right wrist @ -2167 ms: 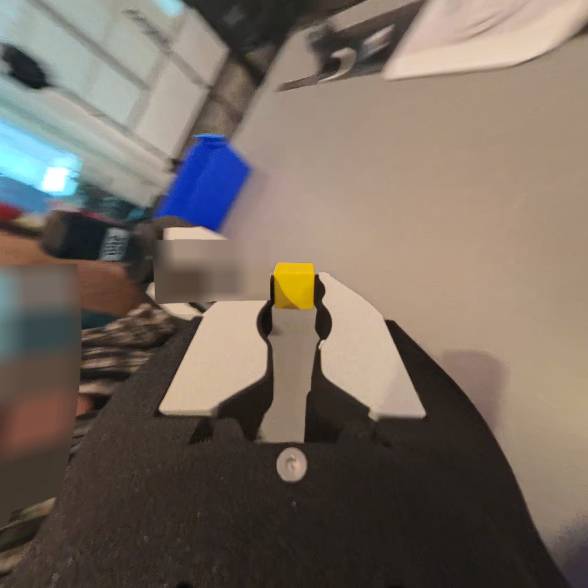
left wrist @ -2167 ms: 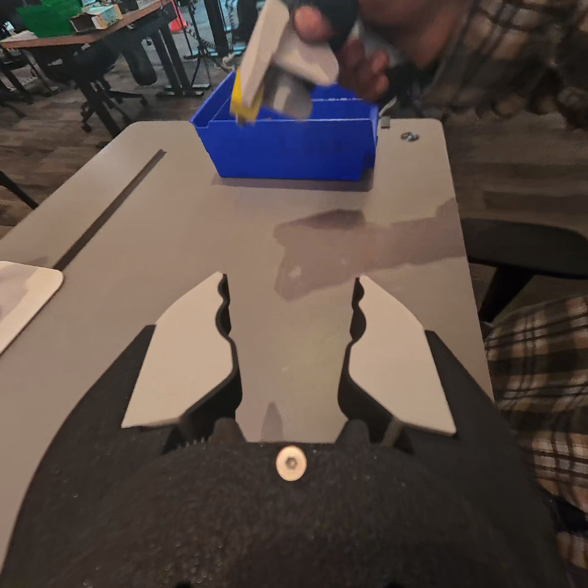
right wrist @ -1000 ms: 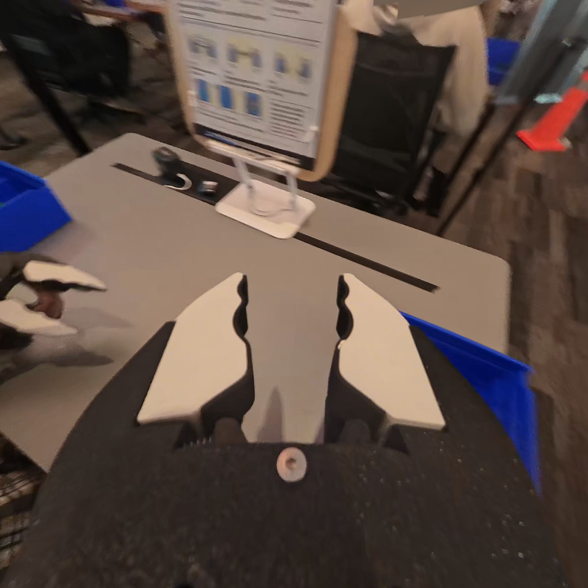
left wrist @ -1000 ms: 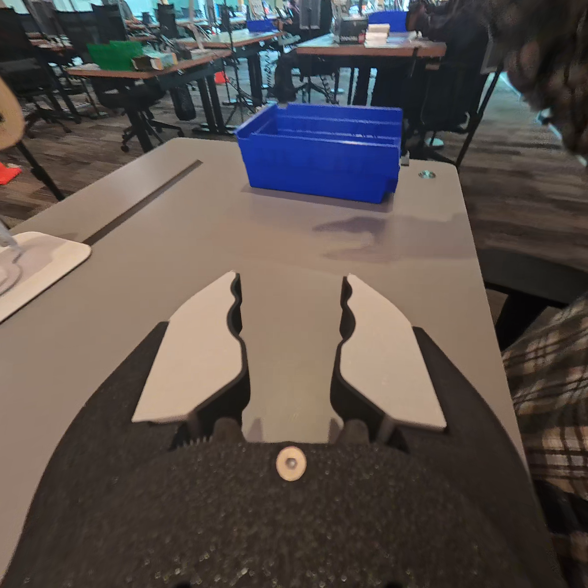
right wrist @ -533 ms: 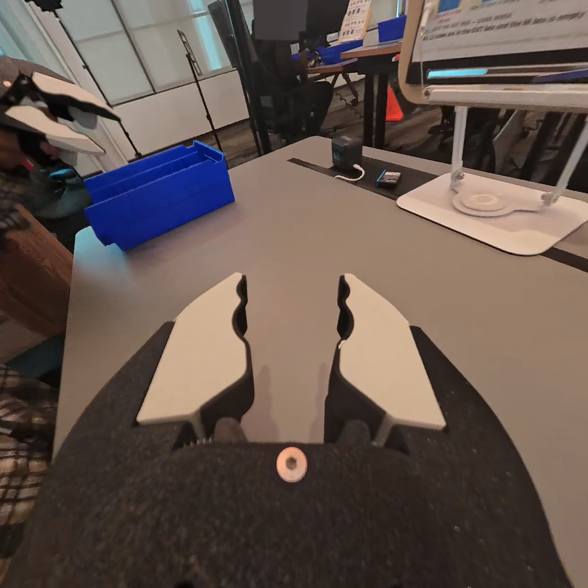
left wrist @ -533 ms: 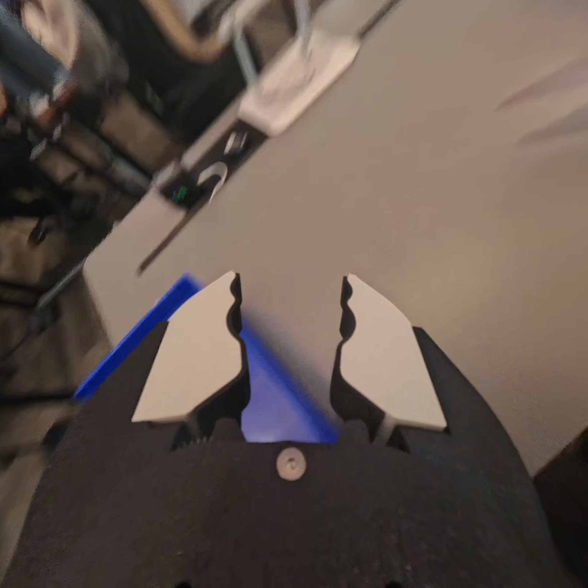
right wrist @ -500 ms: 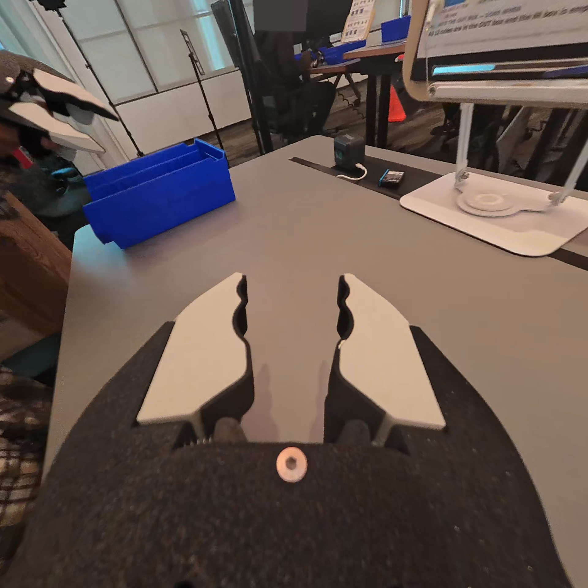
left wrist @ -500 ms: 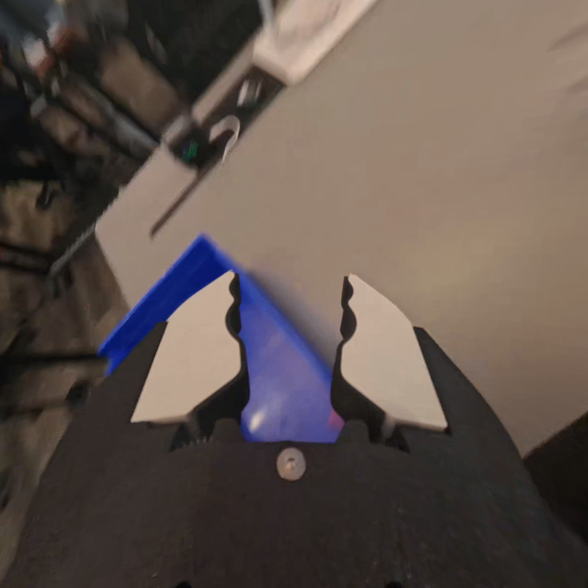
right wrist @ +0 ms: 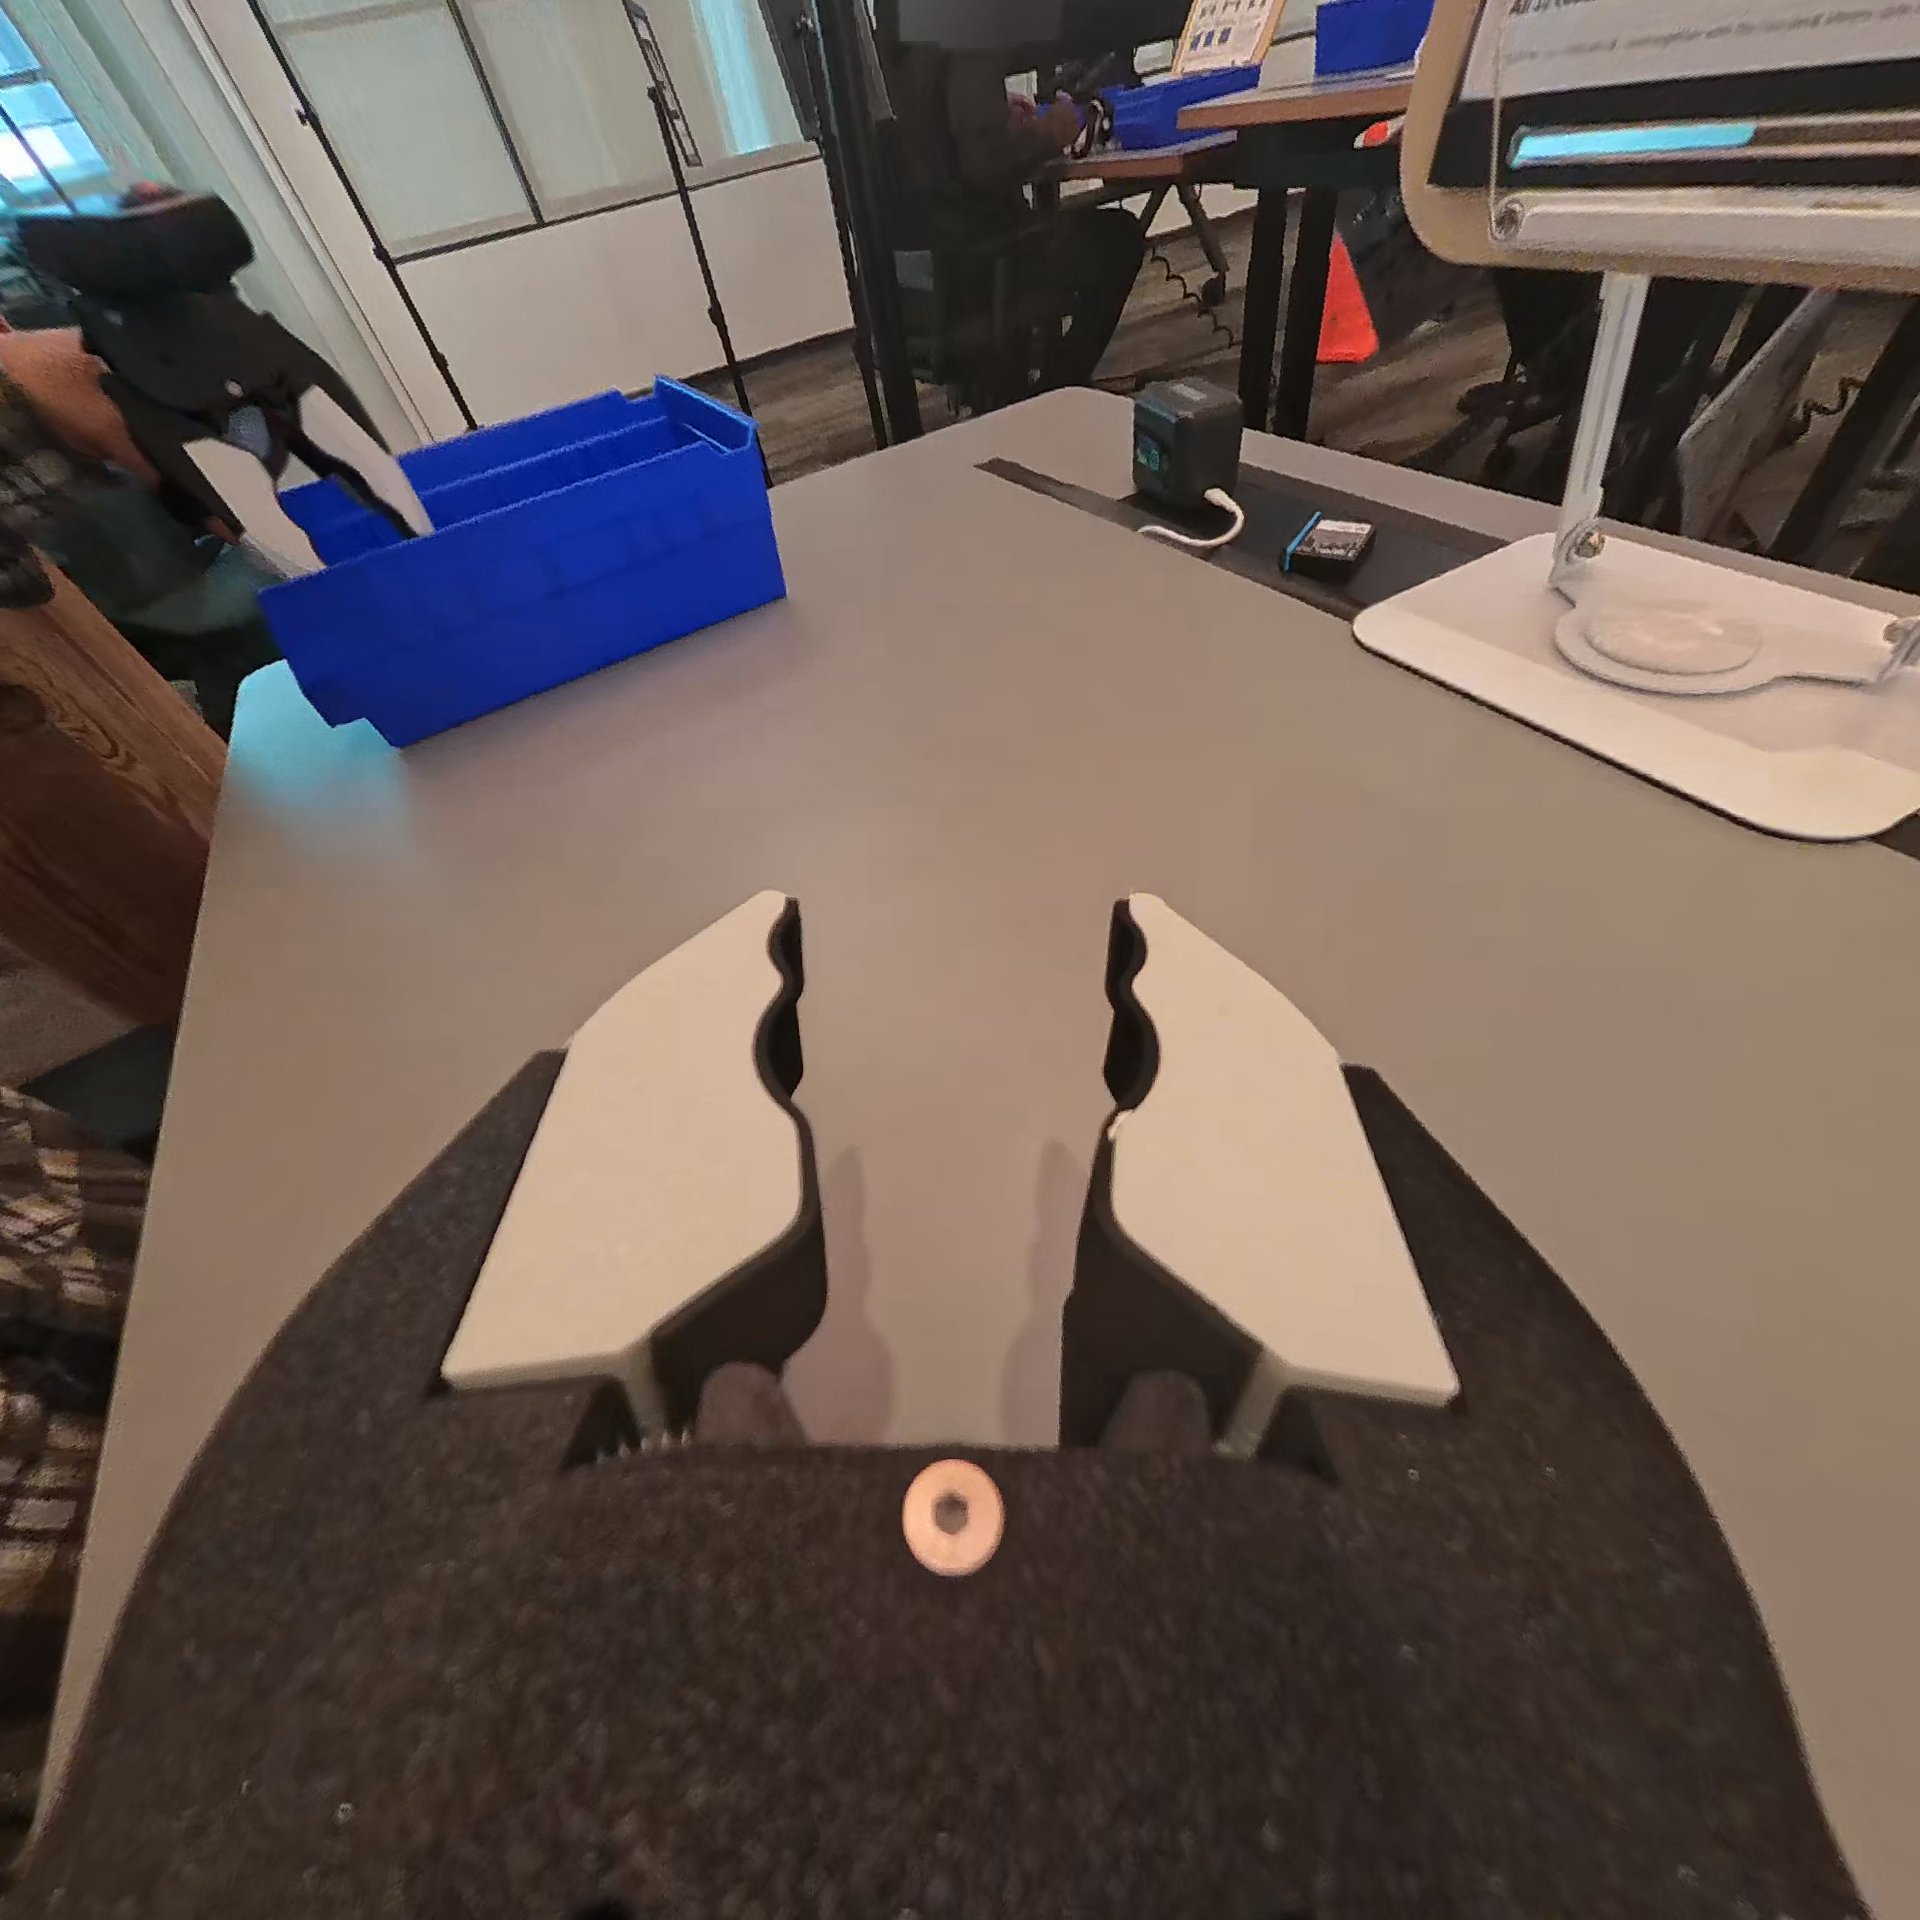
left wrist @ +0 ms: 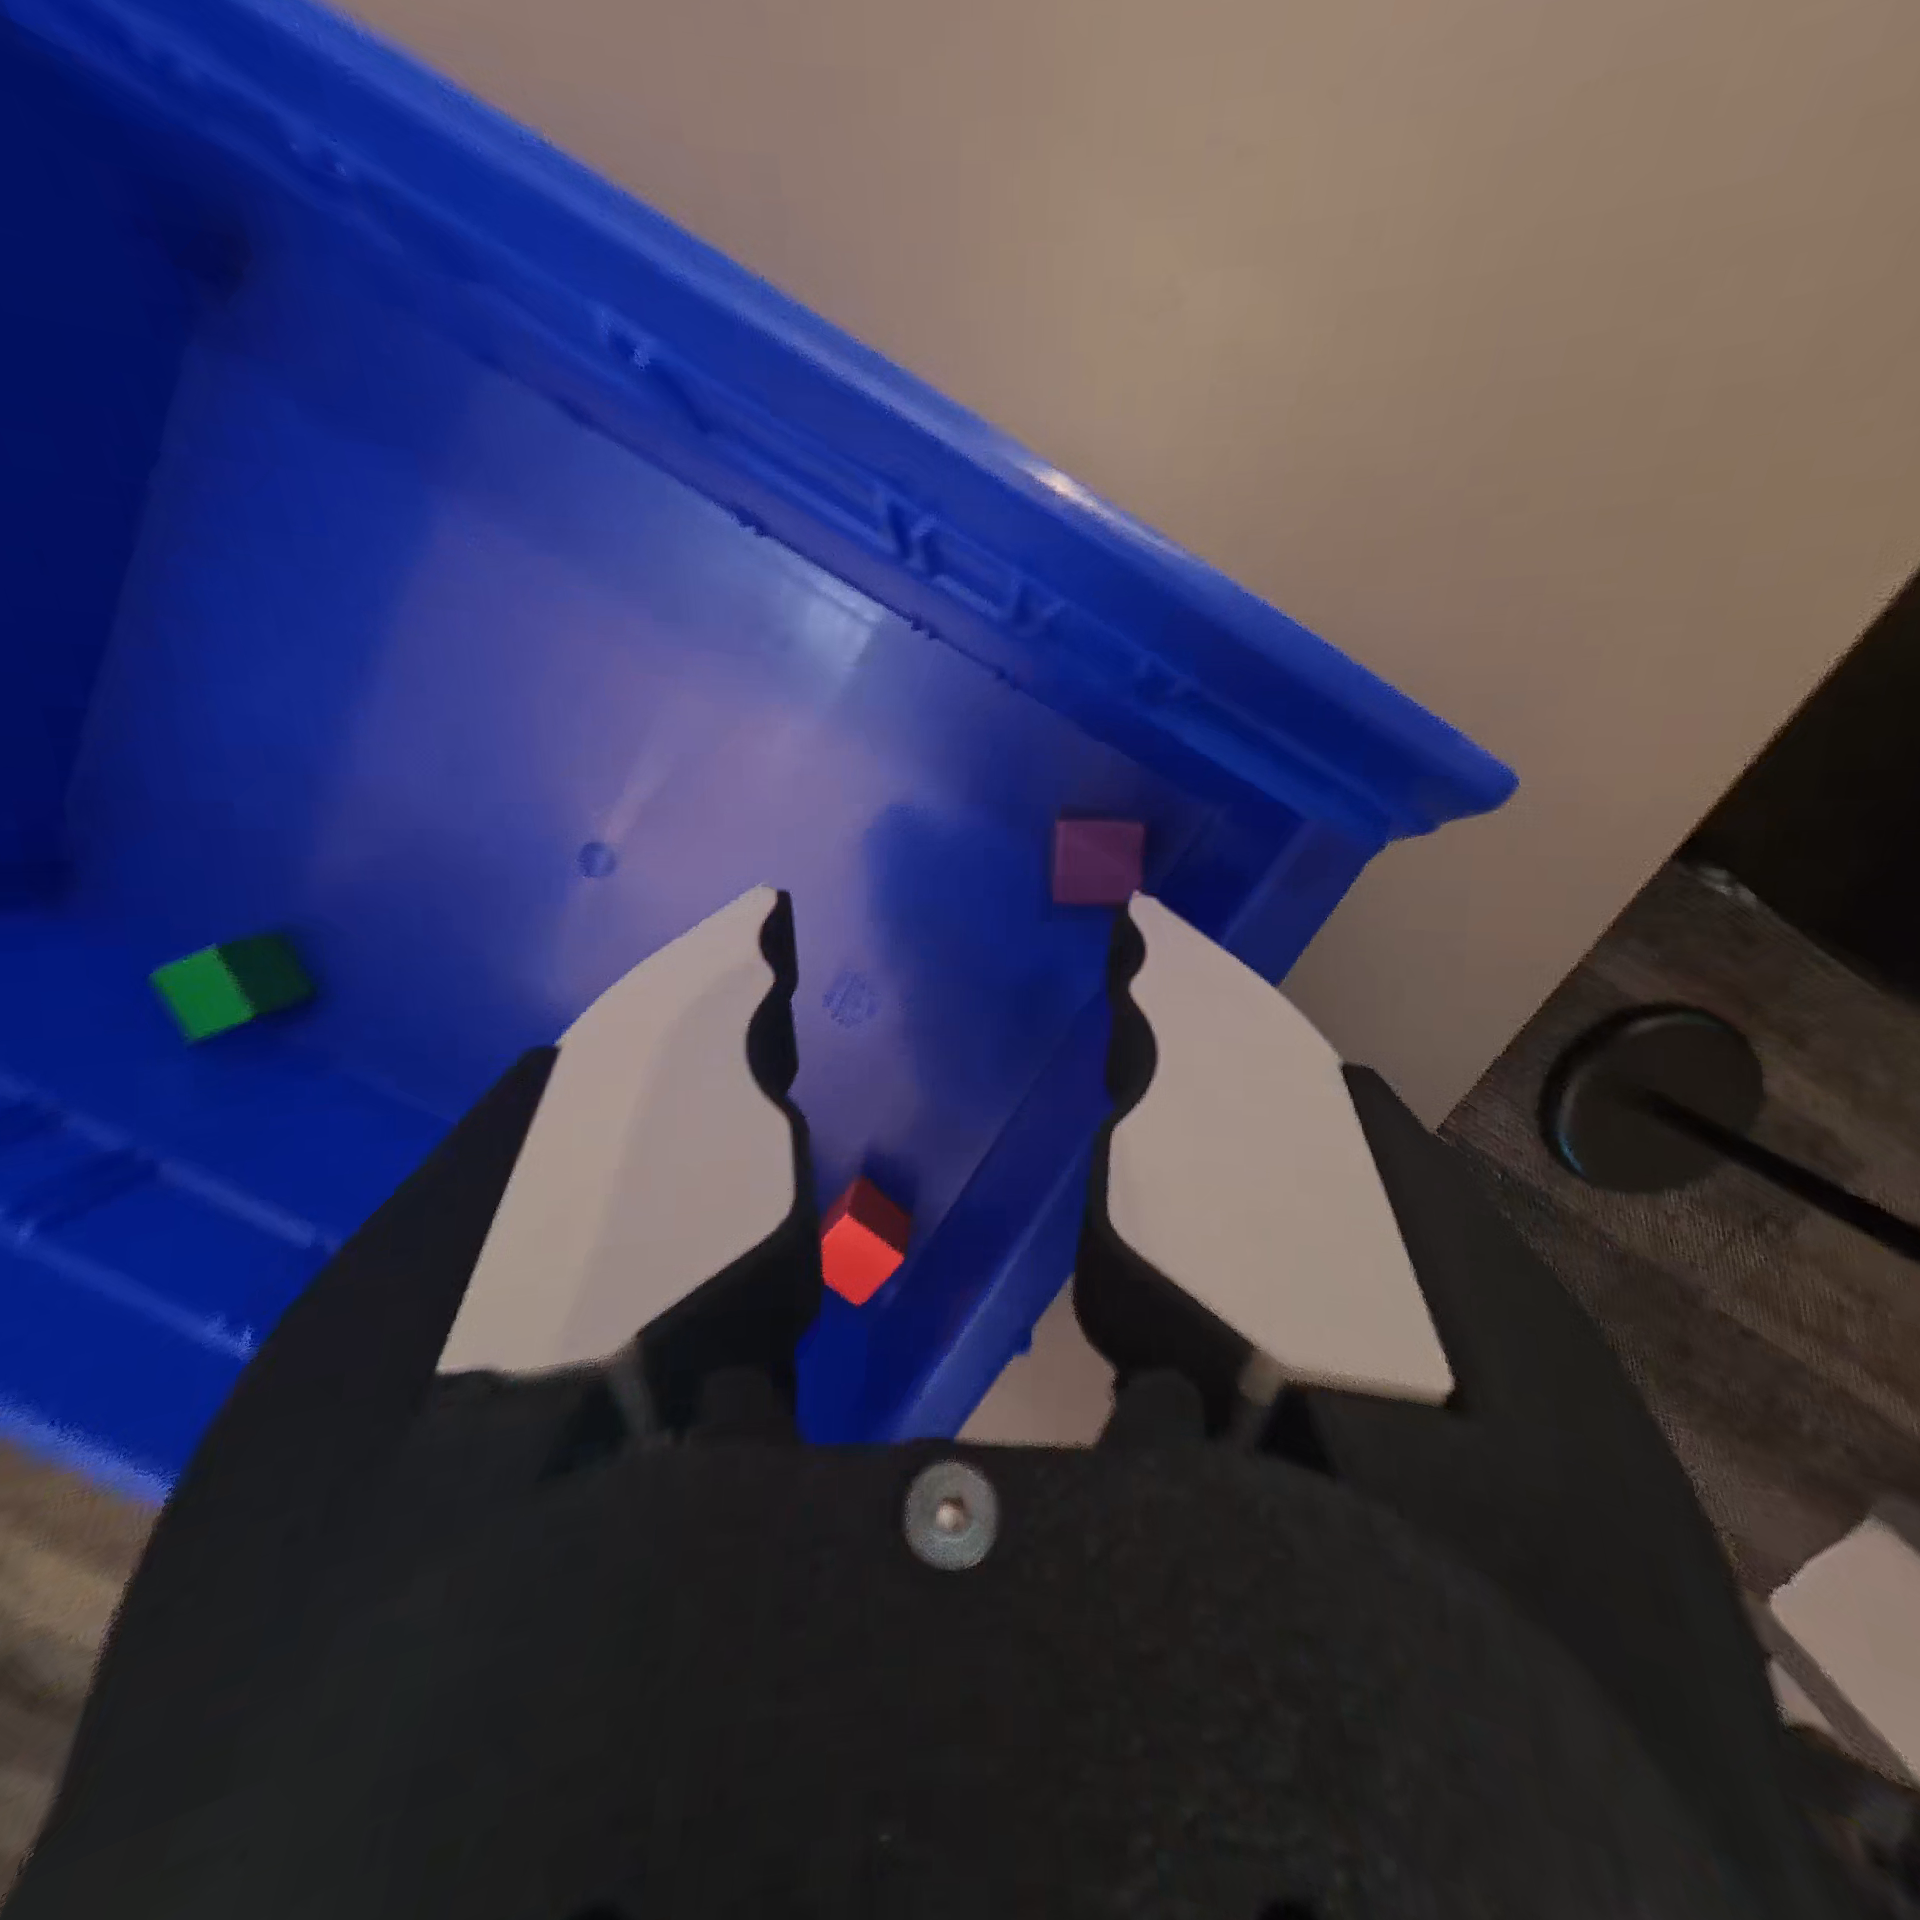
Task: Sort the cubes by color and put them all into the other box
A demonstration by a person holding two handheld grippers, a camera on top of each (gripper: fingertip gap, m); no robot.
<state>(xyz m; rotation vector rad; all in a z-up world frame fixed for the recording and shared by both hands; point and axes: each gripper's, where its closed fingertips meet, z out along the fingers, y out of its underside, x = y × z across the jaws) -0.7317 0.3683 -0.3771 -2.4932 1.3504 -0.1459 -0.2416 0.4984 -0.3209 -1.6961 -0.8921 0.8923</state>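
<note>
Left tongs [left wrist: 951,904] now gape over glossy blue box [left wrist: 436,623], red cube [left wrist: 860,1240].

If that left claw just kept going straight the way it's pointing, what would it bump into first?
Probably the bare floor of the blue plastic bin. The open left gripper points down into it, between the small red cube and the small purple cube; depth is unclear.

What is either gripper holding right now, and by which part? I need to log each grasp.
Nothing is held. The left gripper hangs open over the blue box, clear of the red cube; the right gripper is open above the table.
</note>
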